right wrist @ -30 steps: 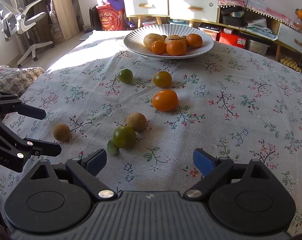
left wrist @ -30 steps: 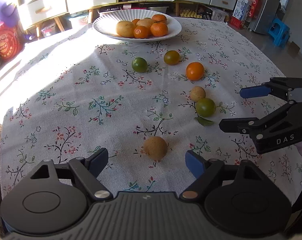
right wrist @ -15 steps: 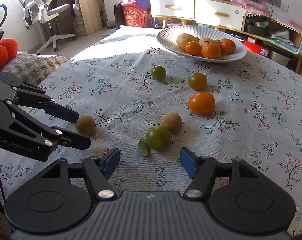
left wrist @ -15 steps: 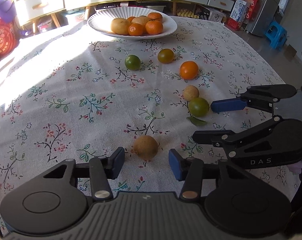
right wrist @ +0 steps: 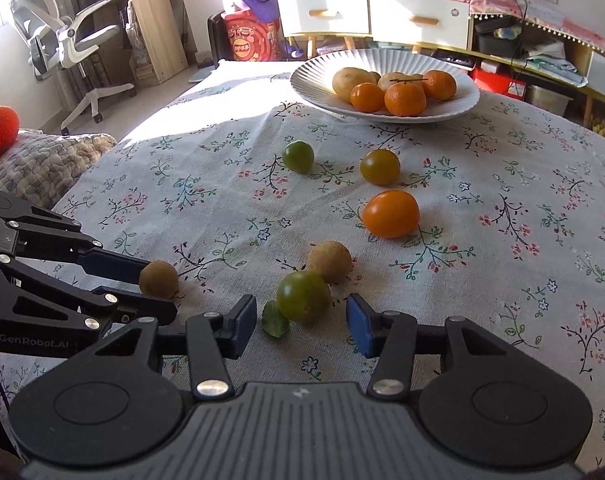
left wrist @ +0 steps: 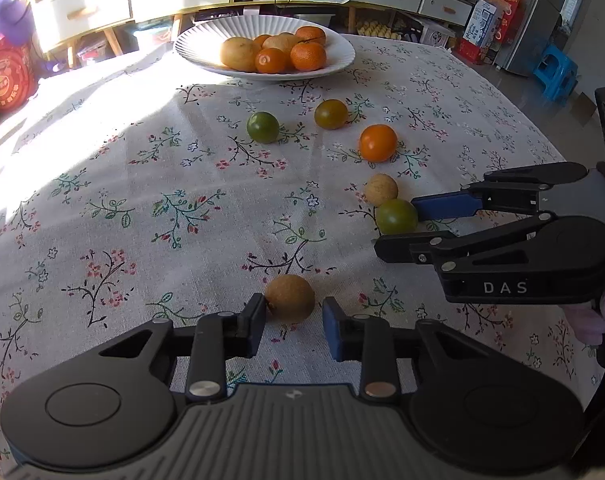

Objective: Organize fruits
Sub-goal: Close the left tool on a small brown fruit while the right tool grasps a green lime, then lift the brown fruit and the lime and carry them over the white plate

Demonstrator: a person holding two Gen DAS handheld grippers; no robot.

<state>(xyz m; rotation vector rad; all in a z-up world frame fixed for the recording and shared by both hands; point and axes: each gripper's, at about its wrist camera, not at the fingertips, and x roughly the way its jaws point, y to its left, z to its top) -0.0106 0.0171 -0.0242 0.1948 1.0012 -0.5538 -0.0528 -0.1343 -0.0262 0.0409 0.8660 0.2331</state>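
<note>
- The left gripper [left wrist: 290,318] is held low over the flowered tablecloth [left wrist: 142,208]; its jaws are apart around a brown round fruit [left wrist: 289,298], with the left pad touching the fruit and a gap seen at the right pad.
- The right gripper [right wrist: 301,322] is likewise held with jaws apart, a green fruit [right wrist: 303,297] lying between the pads but touched by neither; a small green leaf [right wrist: 275,323] is seen just beside it.
- A second tan fruit [right wrist: 329,261] is found touching the green one on its far side.
- Farther on, an orange fruit [right wrist: 390,213], a yellow-green one [right wrist: 379,166] and another green one [right wrist: 298,156] are scattered on the cloth, well apart from each other.
- At the far edge, a white ribbed plate [right wrist: 314,76] is set, with oranges and pale fruits piled in it.
</note>
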